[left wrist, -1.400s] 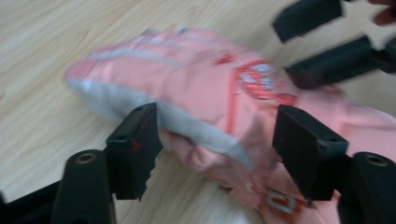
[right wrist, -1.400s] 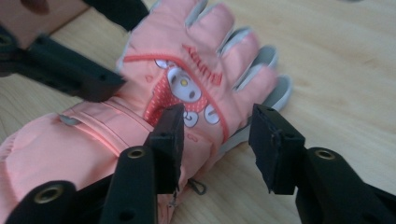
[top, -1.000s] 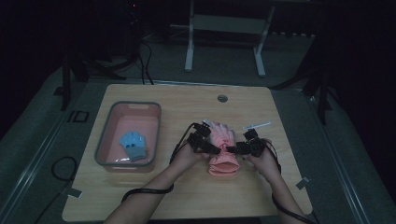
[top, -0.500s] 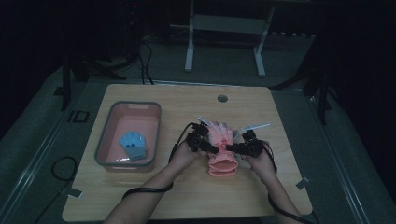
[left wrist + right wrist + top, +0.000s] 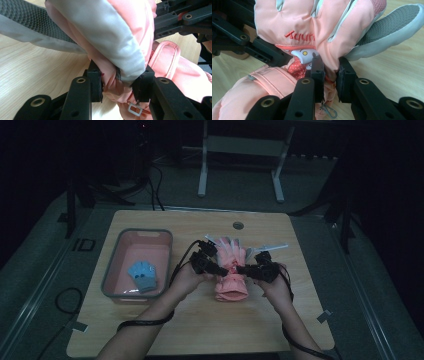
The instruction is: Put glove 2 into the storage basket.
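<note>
Both grippers, left gripper (image 5: 216, 269) and right gripper (image 5: 243, 269), have just closed on the pink glove (image 5: 231, 272) and lifted it slightly off the tabletop (image 5: 200, 320); soft, light padding, best pinched near the wrist.

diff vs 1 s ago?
Both sets of jaws have just closed on the pink glove: the left gripper pinches one side near the wrist, the right gripper the other. The hands have shifted slightly and the glove looks bunched between them, perhaps starting to lift. Unchanged: the pink bin at the left of the table and the blue glove in it.
</note>
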Tool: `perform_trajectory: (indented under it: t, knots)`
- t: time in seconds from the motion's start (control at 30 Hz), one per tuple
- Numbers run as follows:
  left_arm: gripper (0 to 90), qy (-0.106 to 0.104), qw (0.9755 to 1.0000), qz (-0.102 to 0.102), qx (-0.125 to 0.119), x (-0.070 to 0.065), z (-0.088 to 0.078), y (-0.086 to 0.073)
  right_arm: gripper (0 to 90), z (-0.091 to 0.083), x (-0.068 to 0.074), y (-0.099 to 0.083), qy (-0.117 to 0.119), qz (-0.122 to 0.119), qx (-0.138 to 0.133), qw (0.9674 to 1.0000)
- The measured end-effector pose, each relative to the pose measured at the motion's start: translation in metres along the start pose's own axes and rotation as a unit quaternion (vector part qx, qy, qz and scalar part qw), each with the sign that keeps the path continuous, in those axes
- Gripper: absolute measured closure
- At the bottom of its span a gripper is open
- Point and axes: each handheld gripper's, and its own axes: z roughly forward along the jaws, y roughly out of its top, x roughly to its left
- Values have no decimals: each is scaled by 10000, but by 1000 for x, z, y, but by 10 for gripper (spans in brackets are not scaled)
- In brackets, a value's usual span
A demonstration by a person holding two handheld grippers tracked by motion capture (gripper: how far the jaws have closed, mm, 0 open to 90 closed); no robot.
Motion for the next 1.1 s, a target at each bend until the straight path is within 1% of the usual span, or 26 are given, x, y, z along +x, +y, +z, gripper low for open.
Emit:
perform_trajectory:
  t: [0.13, 0.27, 0.43, 0.67, 0.9, 1.07, 1.1]
  knots:
    - [656, 88, 9999, 79, 32, 2, -17, 2, 781, 0, 11, 10, 24, -71, -56, 10000]
    - [656, 186, 9997, 147, 72, 3, -33, 4, 781, 0, 23, 21, 10, -189, -110, 9998]
    - [657, 259, 9995, 154, 107, 8, -52, 5, 782, 3, 36, 35, 37, -327, -144, 9994]
    - [658, 390, 9988, 228, 167, 14, -79, 8, 782, 7, 52, 55, 145, -428, -161, 9988]
    - [657, 490, 9984, 180, 224, 25, -101, 5, 782, 17, 67, 72, 244, -513, -203, 9982]
    - [658, 551, 9981, 111, 270, 33, -117, 2, 781, 25, 79, 82, 319, -560, -192, 9977]
    - [658, 565, 9979, 127, 303, 35, -121, 2, 782, 27, 81, 84, 334, -586, -212, 9975]
